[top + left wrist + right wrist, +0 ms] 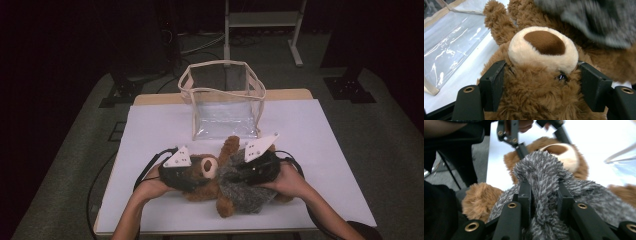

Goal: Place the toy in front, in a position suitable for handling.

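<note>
Brown plush teddy bear is clamped at the head by the left gripper and at its grey knitted sweater by the right gripper, not yet in the clear plastic bag at twelve o'clock.

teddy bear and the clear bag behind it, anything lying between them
Nothing: in the high view only bare white table lies between the teddy bear and the clear bag; its raised arm nearly reaches the bag.

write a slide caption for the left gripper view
Left gripper jaws clamp the teddy bear's head beside the clear bag.
</note>
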A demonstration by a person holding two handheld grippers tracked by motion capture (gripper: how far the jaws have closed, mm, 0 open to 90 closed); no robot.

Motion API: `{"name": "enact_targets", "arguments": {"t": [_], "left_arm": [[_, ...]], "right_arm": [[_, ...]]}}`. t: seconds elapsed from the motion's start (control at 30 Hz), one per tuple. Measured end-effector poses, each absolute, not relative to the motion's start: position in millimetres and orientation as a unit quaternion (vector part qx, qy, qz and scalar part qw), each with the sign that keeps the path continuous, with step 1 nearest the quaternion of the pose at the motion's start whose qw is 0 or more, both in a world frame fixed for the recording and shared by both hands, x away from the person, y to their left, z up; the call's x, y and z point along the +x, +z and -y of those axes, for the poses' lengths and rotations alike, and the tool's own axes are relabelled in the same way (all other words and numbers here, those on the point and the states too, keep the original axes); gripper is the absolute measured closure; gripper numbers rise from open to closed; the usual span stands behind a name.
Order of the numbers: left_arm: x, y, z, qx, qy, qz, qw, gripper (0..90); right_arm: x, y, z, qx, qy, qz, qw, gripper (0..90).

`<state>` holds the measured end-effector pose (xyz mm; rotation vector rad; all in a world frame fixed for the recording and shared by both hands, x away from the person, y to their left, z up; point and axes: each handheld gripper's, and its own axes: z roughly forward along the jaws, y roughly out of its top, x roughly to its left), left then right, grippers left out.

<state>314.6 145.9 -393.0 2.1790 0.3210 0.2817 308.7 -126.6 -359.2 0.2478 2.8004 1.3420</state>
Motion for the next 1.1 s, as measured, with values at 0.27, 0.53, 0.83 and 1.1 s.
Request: {"name": "enact_targets", "arguments": {"t": [0.27, 0.53, 0.83, 1.1], "left_arm": [[314.7, -392.7, -146.7, 0.879, 0.114, -0.129, 0.445, 28.7], [314.1, -392.5, -144.5, 0.880, 0.118, -0.126, 0.442, 28.9], [312.1, -392.5, -143.8, 0.883, 0.122, -0.121, 0.437, 28.8], [312.7, -392.8, -144.2, 0.881, 0.120, -0.124, 0.440, 28.8]], "right_arm": [[297.9, -370.5, 141.1, 0.073, 0.410, -0.909, 0.000, 70.8], [296.7, -352.5, 151.1, 0.069, 0.413, -0.908, -0.004, 70.8], [301.3, -362.4, 113.7, 0.042, 0.387, -0.921, 0.004, 70.7], [296.1, -365.0, 151.5, 0.072, 0.409, -0.910, 0.018, 70.7]]}}
